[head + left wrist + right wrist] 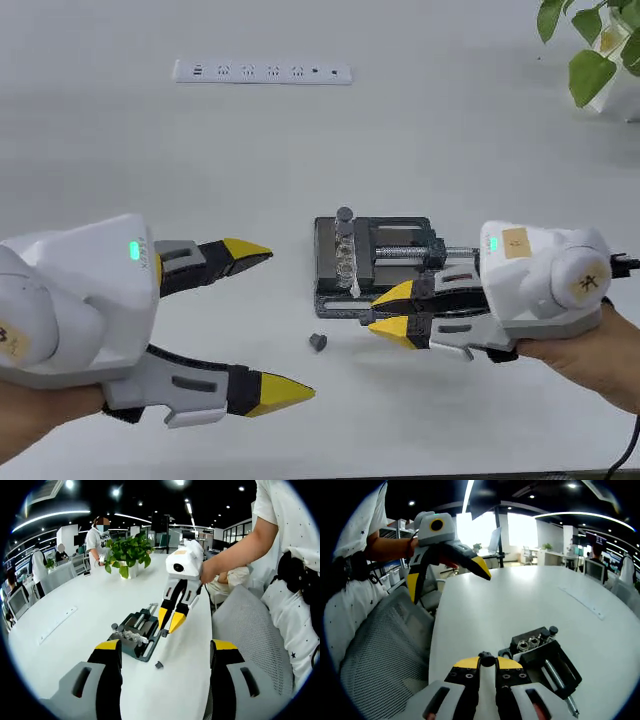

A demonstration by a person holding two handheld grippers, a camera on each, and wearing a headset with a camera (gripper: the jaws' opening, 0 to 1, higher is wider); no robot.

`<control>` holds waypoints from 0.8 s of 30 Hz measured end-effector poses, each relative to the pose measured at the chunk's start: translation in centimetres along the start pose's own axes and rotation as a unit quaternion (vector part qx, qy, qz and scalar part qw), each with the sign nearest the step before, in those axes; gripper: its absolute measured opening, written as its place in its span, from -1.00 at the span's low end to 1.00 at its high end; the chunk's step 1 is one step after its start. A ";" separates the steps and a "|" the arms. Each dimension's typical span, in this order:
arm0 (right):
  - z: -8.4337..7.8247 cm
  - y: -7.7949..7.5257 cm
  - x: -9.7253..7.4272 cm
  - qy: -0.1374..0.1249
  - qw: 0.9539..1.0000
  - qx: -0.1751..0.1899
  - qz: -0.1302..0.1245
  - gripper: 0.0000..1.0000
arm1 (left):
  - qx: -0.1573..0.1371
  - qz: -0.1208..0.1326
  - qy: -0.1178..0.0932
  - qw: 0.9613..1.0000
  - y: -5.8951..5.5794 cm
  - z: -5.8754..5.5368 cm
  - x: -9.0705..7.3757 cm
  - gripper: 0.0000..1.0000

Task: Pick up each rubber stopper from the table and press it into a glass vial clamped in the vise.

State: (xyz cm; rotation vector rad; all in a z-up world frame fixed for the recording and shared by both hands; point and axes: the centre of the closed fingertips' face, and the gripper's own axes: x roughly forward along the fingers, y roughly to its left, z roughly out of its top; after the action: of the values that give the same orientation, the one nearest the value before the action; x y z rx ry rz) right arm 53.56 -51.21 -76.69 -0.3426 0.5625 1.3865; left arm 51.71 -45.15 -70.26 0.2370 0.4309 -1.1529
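near the table's (pixel 150 180) middle, the vise (pixel 400 262) holds a far vial (pixel 344 222) already stoppered; open vials (pixel 346 265) remain. the right gripper (pixel 375 311) pinches a stopper (pixel 487 658) beside it, the left gripper (pixel 291 322) is spread wide, and a loose stopper (pixel 317 342) lies toward the near edge.

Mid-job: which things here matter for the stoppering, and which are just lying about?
Job: vise, vials, loose stopper, held stopper in right gripper, open left gripper.
Lying about: power strip, plant.

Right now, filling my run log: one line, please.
left gripper open | right gripper shut on stopper | spare stopper on table
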 end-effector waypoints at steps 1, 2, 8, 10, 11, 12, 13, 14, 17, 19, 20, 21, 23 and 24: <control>0.7 0.2 -0.4 -0.009 1.000 0.002 0.000 -0.89 | 0.000 0.000 -0.005 1.000 0.0 0.4 0.0 0.36; 1.6 0.6 -1.0 -0.019 1.000 0.001 0.002 -0.89 | 0.000 0.000 -0.013 1.000 0.0 1.0 -0.1 0.34; 5.2 2.1 -3.6 -0.052 0.999 -0.005 0.006 -0.89 | 0.001 -0.001 -0.046 0.999 -0.3 4.0 -0.4 0.22; 6.5 2.4 -4.5 -0.069 0.998 -0.004 0.004 -0.89 | 0.001 -0.006 -0.063 0.998 -0.5 5.2 -0.5 0.19; 6.9 2.6 -4.8 -0.075 0.997 -0.004 0.004 -0.89 | 0.001 -0.007 -0.067 0.998 -0.6 5.6 -0.6 0.15; 7.6 2.8 -5.2 -0.083 0.996 -0.005 0.005 -0.89 | 0.001 -0.009 -0.074 0.997 -0.7 6.2 -0.7 0.11; 8.1 3.0 -5.5 -0.089 0.996 -0.004 0.006 -0.89 | 0.003 -0.011 -0.079 0.997 -0.7 6.6 -0.7 0.06; 8.5 3.2 -5.8 -0.096 0.995 -0.002 0.007 -0.89 | 0.003 -0.012 -0.082 0.997 -0.8 6.9 -0.8 0.02; 9.9 3.8 -6.8 -0.118 0.993 0.000 0.008 -0.89 | 0.006 -0.015 -0.097 0.995 -1.0 8.2 -0.9 -0.02; 10.4 4.1 -7.1 -0.127 0.992 0.002 0.010 -0.89 | 0.005 -0.019 -0.106 0.994 -1.2 8.7 -1.0 -0.05; 10.6 4.3 -7.3 -0.133 0.991 0.003 0.011 -0.89 | 0.006 -0.022 -0.110 0.994 -1.3 9.0 -1.0 -0.08; 10.9 4.4 -7.4 -0.137 0.990 0.004 0.013 -0.89 | 0.006 -0.023 -0.112 0.993 -1.4 9.2 -1.0 -0.12; 11.4 4.8 -7.6 -0.142 0.990 0.002 0.015 -0.89 | 0.009 -0.029 -0.115 0.993 -1.7 9.5 -1.0 -0.22; 11.6 4.9 -7.7 -0.144 0.990 0.000 0.016 -0.89 | 0.010 -0.031 -0.114 0.993 -1.8 9.6 -0.9 -0.25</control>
State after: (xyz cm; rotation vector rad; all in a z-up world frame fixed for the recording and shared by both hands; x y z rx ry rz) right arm 50.08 -50.43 -62.35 -0.1298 0.3312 1.4358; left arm 51.75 -48.89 -61.24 0.1081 0.2261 -1.2292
